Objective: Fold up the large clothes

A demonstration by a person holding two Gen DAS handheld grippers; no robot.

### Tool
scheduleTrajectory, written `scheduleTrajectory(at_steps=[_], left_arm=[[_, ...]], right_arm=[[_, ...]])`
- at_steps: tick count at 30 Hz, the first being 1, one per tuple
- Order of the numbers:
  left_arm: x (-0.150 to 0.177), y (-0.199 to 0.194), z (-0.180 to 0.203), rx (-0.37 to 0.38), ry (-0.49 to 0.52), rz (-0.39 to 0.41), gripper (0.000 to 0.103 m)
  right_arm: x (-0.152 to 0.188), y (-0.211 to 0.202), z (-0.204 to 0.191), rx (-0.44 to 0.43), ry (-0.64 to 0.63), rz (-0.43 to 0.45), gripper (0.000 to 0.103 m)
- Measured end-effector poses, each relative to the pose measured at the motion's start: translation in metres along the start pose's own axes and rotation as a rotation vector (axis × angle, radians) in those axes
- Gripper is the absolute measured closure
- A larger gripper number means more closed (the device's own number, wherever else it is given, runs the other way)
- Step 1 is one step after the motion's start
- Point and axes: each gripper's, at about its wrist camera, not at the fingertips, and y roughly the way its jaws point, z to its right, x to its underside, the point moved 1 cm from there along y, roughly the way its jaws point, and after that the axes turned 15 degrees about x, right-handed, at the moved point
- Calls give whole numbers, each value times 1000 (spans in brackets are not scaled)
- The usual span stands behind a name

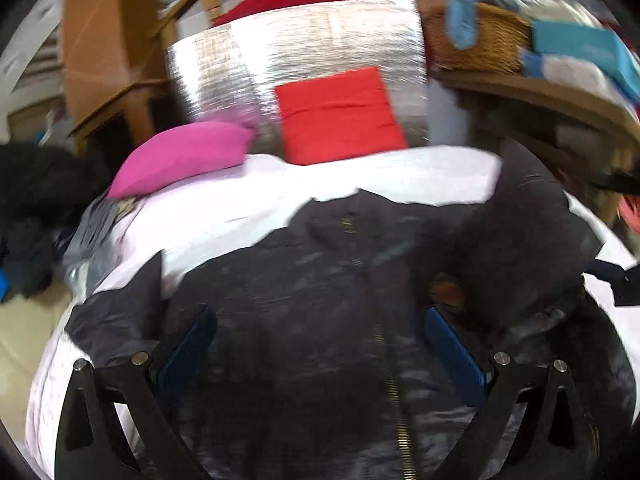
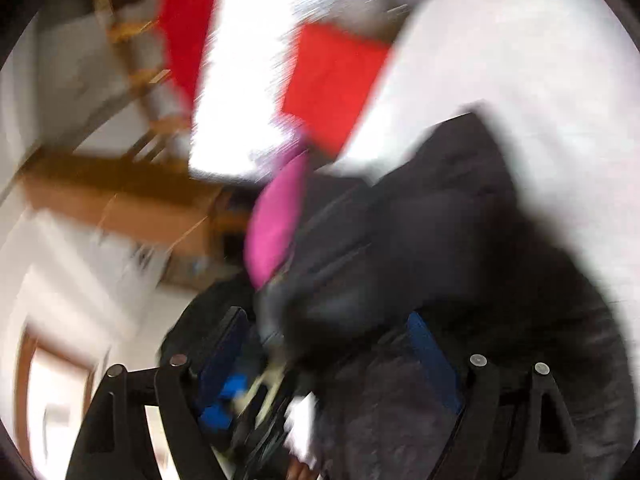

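Observation:
A dark grey zip-up jacket [image 1: 304, 280] lies spread on a bed with a white sheet [image 1: 224, 208], its zipper running down the middle. My left gripper [image 1: 320, 320] hovers over the jacket's front with its blue-padded jaws wide apart and nothing between them. The jacket's right sleeve [image 1: 532, 236] is lifted up at the right. In the blurred, tilted right wrist view the jacket [image 2: 420, 232] bulges over the white sheet [image 2: 520, 60]. My right gripper [image 2: 332, 328] has its jaws apart, with dark jacket fabric in front of and between them; whether it grips is unclear.
A pink pillow [image 1: 180, 156] and a red cushion [image 1: 340, 116] lie at the head of the bed against a silver panel [image 1: 296, 52]. A pile of dark clothes [image 1: 36, 208] sits left. A wicker basket [image 1: 480, 40] stands on a wooden shelf at the right.

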Motion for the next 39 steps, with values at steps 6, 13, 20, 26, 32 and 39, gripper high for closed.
scheduleTrajectory(at_steps=[6, 13, 20, 26, 32, 39], left_arm=[[-7, -4, 35, 87, 53, 48, 0], [-2, 14, 64, 95, 127, 17, 0], [4, 47, 58, 126, 92, -69, 56], [2, 44, 5, 195, -142, -122, 76], [18, 26, -54, 27, -225, -174, 82], [12, -9, -53, -65, -195, -33, 4]], right_arm=[[-12, -5, 27, 144, 136, 93, 18], [-31, 5, 28, 289, 56, 93, 30], [-25, 25, 39, 379, 1, 26, 39], [-24, 33, 35, 381, -3, 15, 40], [-22, 33, 31, 413, -28, 28, 40], [-4, 4, -10, 441, -169, 230, 38]])
